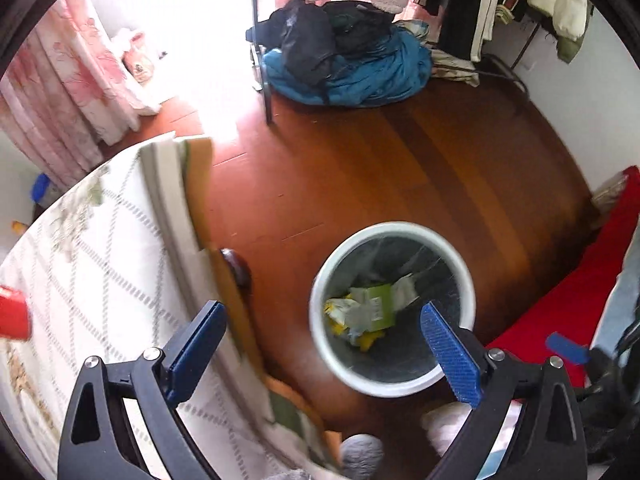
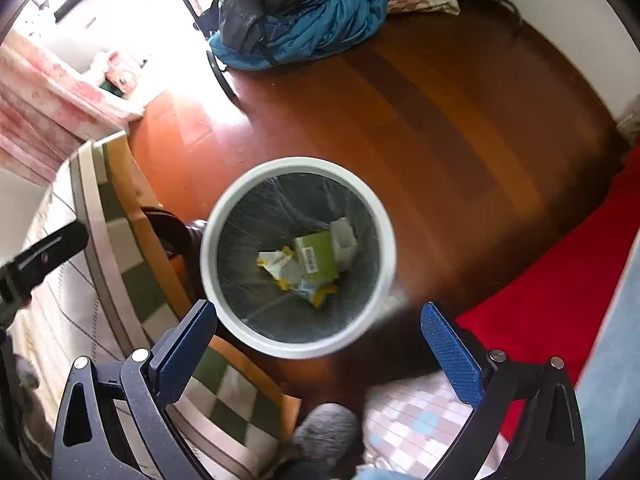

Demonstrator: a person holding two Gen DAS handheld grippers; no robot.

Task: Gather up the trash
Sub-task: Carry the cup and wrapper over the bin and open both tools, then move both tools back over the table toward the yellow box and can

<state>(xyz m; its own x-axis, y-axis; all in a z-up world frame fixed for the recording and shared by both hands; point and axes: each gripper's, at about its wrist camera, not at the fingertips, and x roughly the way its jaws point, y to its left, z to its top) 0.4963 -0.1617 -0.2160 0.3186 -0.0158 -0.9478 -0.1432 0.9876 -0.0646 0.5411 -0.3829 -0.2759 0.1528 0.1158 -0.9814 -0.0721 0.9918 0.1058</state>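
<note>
Looking down along my right gripper (image 2: 319, 344), I see its blue-padded fingers (image 2: 186, 354) spread wide with nothing between them; a grey fuzzy slipper (image 2: 326, 436) and a pink checked cloth (image 2: 416, 420) sit just under them at the bottom edge. Right ahead of the fingertips, almost centred between them, stands the white waste bin (image 2: 224, 300) on the reddish wooden floor (image 2: 460, 120), lined with a clear bag and holding the trash: a green carton (image 2: 316, 258), yellow-and-white wrappers (image 2: 280, 266) and a pale plastic piece (image 2: 344, 240), all lying on the bin's bottom. My left gripper (image 1: 323, 350) is likewise splayed and empty; from its camera the bin (image 1: 320, 312) sits ahead and toward the right finger (image 1: 450, 356), whose tip overlaps the rim in the picture, though I cannot tell if they touch. The left finger (image 1: 196, 354) hangs over the bed's patterned white cover (image 1: 100, 280), with the bed's wooden edge (image 1: 232, 292) running just left of the bin. A red cloth (image 1: 560, 312) lies to the right of the bin. Farther off across the floor, a heap of blue and black clothes (image 1: 344, 64) lies near pink floral curtains (image 1: 68, 92) by the bright window.
</note>
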